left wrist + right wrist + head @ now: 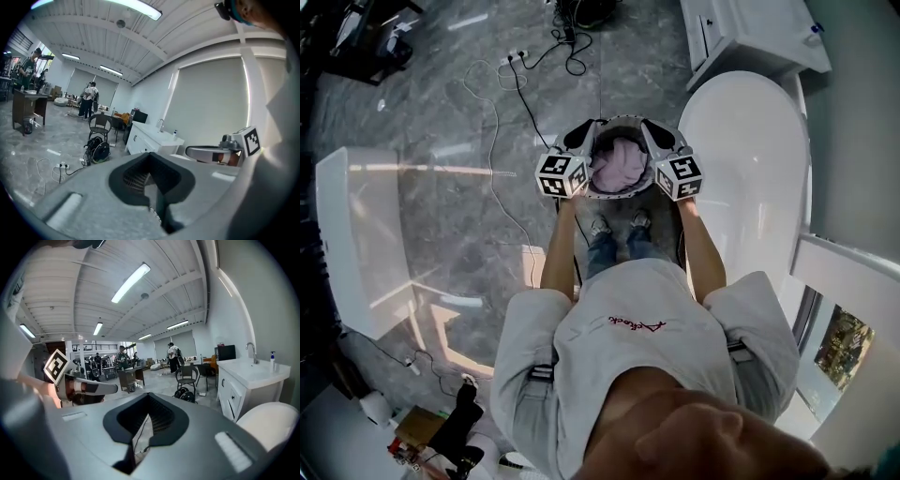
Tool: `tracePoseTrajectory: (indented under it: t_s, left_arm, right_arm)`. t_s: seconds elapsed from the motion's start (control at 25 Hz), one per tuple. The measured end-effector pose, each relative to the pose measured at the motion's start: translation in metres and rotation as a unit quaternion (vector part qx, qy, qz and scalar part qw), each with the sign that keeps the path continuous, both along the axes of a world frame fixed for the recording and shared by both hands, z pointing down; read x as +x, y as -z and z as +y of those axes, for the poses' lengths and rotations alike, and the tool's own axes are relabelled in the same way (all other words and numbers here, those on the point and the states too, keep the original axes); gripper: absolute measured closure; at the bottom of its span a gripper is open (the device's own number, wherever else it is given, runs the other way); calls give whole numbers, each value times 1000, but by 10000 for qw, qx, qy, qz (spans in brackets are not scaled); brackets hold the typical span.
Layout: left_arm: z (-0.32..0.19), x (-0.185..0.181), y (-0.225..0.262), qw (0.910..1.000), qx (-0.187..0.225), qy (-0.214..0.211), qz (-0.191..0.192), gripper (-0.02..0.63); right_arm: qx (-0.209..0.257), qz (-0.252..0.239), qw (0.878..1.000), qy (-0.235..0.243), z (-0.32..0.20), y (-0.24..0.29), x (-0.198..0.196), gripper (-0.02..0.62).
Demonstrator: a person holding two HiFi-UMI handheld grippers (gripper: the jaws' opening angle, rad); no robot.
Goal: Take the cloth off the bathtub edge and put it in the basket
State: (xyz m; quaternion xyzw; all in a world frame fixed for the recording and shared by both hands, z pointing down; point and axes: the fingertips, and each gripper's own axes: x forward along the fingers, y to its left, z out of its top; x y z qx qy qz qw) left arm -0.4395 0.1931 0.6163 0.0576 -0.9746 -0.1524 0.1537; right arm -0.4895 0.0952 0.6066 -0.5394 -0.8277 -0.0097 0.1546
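Note:
A pink cloth [619,164] lies bunched inside the round grey basket [621,195], which stands on the floor just ahead of the person's feet. The white bathtub [750,169] is to the right of it, and no cloth shows on its edge. My left gripper [589,127] and right gripper [647,126] hover over the basket's left and right sides, pointing forward. Both are shut with nothing between the jaws. In the left gripper view its jaws [152,187] meet along a seam. The right gripper's jaws [140,427] are likewise together, and its view shows the tub's end [272,420].
A white vanity with a sink [750,33] stands beyond the tub. Cables and a power strip [516,58] trail over the marble floor to the left. A white low unit [352,244] sits at the far left. People, a chair [187,376] and a bag stand far back in the room.

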Motion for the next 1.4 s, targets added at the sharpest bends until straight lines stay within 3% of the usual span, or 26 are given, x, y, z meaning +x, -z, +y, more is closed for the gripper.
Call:
tracePoseTrajectory:
  t_s: [0.2, 0.8, 1.08, 1.4]
  left_arm:
    - [16, -18, 44, 9992, -272, -8, -309, 607]
    - [15, -25, 164, 9892, -878, -112, -1170, 607]
    - [12, -29, 197, 9835, -1138, -155, -1399, 607]
    - [6, -26, 196, 9837, -1165, -124, -1361, 607]
  right_arm:
    - [-242, -294, 9993, -4, 12, 45, -18, 591]
    - [-841, -966, 9916, -198, 2, 152, -25, 591]
    - [-1007, -1150, 9880, -237, 0, 177, -27, 591]
    - [-983, -1154, 9880, -301, -9, 175, -26, 591]
